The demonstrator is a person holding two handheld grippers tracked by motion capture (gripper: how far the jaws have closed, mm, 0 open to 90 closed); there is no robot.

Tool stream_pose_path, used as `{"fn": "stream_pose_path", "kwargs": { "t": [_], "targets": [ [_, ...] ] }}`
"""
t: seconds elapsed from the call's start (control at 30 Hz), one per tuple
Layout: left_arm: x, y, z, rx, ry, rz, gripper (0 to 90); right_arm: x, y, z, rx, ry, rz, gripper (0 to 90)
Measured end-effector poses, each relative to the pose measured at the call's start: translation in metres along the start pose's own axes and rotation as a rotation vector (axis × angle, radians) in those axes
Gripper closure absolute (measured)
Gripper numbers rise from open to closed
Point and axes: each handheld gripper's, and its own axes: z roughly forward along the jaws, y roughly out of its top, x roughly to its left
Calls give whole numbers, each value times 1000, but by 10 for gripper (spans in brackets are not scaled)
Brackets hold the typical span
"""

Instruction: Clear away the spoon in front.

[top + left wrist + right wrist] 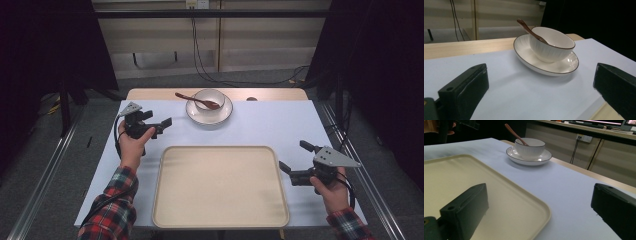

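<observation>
Bowl [552,44] on saucer [544,63] ahead of left gripper [159,124], fingers wide apart, empty, right gripper [295,156] likewise.

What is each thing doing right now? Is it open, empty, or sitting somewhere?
Left gripper: open, holding nothing.
Right gripper: open, holding nothing.
Bowl: upright on the plate.
Spoon: resting in the bowl, handle sticking out.
Plate: flat under the bowl.
Tray: empty.

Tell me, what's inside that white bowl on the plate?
A brown spoon leans in the bowl, its handle sticking out over the rim. The bowl sits on a white plate. Its bottom is hidden by the near wall, so any contents cannot be told.
</observation>
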Motion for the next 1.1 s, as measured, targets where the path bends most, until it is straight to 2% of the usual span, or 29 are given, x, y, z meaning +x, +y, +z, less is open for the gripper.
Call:
{"fn": "stream_pose_path", "kwargs": {
  "t": [0.03, 0.13, 0.17, 0.2, 0.27, 0.47, 0.63, 0.73, 0.83, 1.1],
  "targets": [
    [0, 1, 4, -5, 12, -2, 0, 0, 0, 1, 3, 9, 2, 10],
    [1, 2, 10, 3, 11, -6, 1, 1, 0, 3, 5, 10, -6, 10],
    [1, 3, 11, 20, 20, 6, 1, 1, 0, 4, 5, 12, -7, 10],
    [1, 3, 13, 13, 16, -1, 0, 1, 0, 4, 5, 13, -7, 10],
    [0, 3, 18, 18, 43, -3, 1, 1, 0, 4, 4, 18, -8, 11],
    [1, 7, 30, 30, 57, 5, 1, 1, 0, 3, 5, 20, -8, 11],
    [1, 12, 38, 27, 87, -17, 1, 2, 0, 3, 7, 12, -10, 11],
    [2, 14, 44, 28, 93, -18, 0, 2, 0, 3, 6, 18, -12, 11],
    [2, 16, 49, 25, 94, -36, 0, 3, 0, 3, 9, 24, -12, 11],
    [0, 19, 63, 40, 116, -30, 9, 2, 0, 3, 3, 20, -19, 11]
  ]
}}
